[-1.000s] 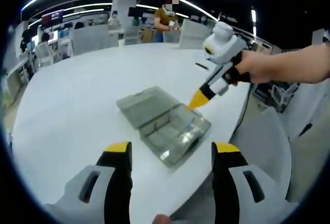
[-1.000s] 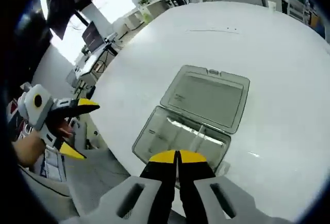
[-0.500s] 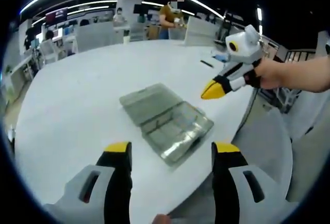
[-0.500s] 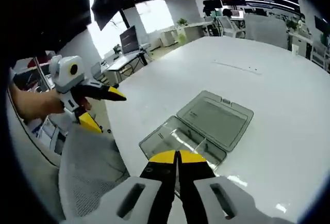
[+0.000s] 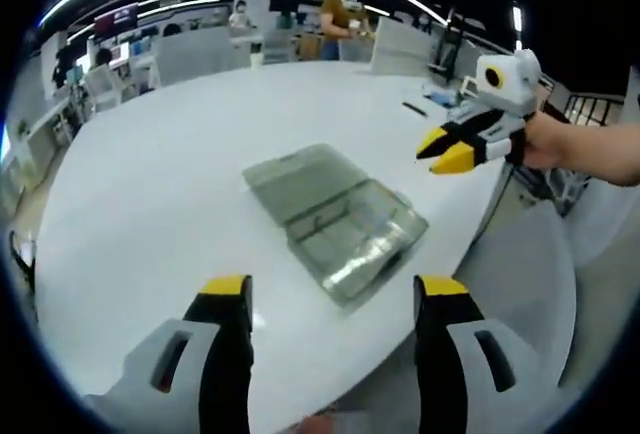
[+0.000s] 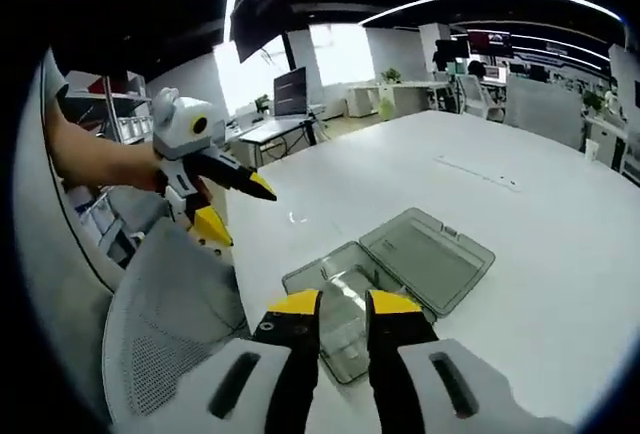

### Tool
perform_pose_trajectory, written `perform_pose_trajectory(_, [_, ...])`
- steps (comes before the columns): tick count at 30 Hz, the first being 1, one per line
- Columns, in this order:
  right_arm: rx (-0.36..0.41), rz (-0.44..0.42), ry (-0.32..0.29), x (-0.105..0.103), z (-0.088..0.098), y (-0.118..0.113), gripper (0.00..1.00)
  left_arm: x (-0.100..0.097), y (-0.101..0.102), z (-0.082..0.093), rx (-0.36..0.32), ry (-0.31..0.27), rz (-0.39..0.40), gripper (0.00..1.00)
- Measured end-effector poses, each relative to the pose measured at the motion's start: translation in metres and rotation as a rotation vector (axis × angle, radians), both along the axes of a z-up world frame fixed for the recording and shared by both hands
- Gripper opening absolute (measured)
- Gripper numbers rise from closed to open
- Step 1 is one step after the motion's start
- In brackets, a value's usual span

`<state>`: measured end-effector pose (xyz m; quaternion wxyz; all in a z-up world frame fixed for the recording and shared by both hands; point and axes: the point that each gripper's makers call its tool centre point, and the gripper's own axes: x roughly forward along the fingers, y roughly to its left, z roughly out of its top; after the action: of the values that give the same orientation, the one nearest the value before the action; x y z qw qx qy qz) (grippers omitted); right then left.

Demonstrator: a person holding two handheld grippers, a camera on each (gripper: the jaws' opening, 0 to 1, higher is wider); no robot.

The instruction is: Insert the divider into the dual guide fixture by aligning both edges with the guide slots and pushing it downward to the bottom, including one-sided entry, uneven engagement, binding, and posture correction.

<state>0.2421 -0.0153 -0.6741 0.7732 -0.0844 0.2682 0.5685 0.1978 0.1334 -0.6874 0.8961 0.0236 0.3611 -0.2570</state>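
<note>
Left gripper view looks down on a white table [image 5: 150, 184]. A clear plastic box [image 5: 335, 219] lies open near the edge of the table closest to the person. Its flat lid [image 5: 295, 176] is folded back toward the middle of the table. The tray half [image 5: 360, 244] sits right at the edge, and this looks like the guide fixture with its slots. A thin clear strip [image 6: 340, 289] inside the tray may be the divider, but it is too see-through to be sure.

The left gripper [image 5: 330, 299] hangs over the near edge with its jaws spread wide and nothing between them. The right gripper [image 6: 342, 306] hangs above the tray with its yellow tips a little apart, holding nothing. Both are off the box.

The divider is probably light, thin, stiff and slippery. It could snap or bend if squeezed hard. A good hold would be a soft pinch on its top edge near the middle, so both ends go down evenly. The box is light too and may slide on the smooth table, so one gripper may need to steady it.
</note>
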Motion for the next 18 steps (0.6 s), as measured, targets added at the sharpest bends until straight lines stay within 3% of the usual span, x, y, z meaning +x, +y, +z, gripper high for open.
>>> perform_pose_trajectory(10, [0.027,0.018,-0.009,-0.005,0.003,-0.007,0.27,0.006,0.019,-0.021,0.068,0.084,0.048,0.63])
perform_pose_trajectory(18, [0.028,0.046,-0.018,-0.008,0.004,-0.014,0.33,0.015,0.022,-0.032,0.096,0.129,0.091,0.61])
